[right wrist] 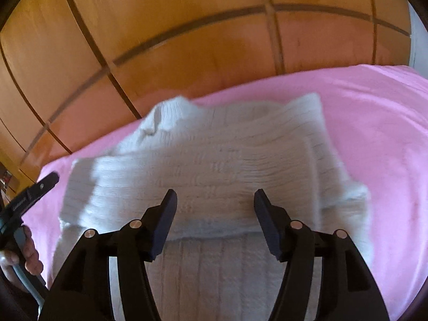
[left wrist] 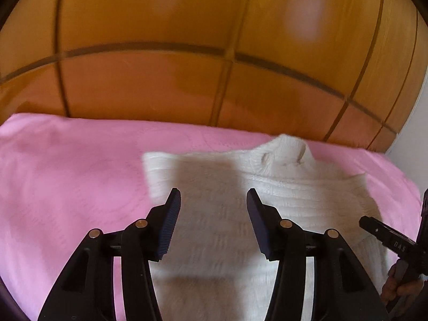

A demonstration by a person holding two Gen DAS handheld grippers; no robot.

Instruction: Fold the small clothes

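Note:
A small white knitted sweater (left wrist: 240,187) with a high collar (left wrist: 286,149) lies on a pink blanket (left wrist: 67,187). In the right wrist view the sweater (right wrist: 214,160) has its upper part folded over the lower part. My left gripper (left wrist: 213,195) is open and empty above the sweater's middle. My right gripper (right wrist: 215,196) is open and empty above the folded edge. Each gripper's body shows at the edge of the other's view, the right one (left wrist: 385,238) and the left one (right wrist: 29,192).
An orange wooden panelled wall or wardrobe (left wrist: 187,40) stands right behind the pink blanket's far edge. A white wall strip (left wrist: 412,133) shows at the right. Bare pink blanket lies to the left (left wrist: 53,214) and to the right (right wrist: 374,133) of the sweater.

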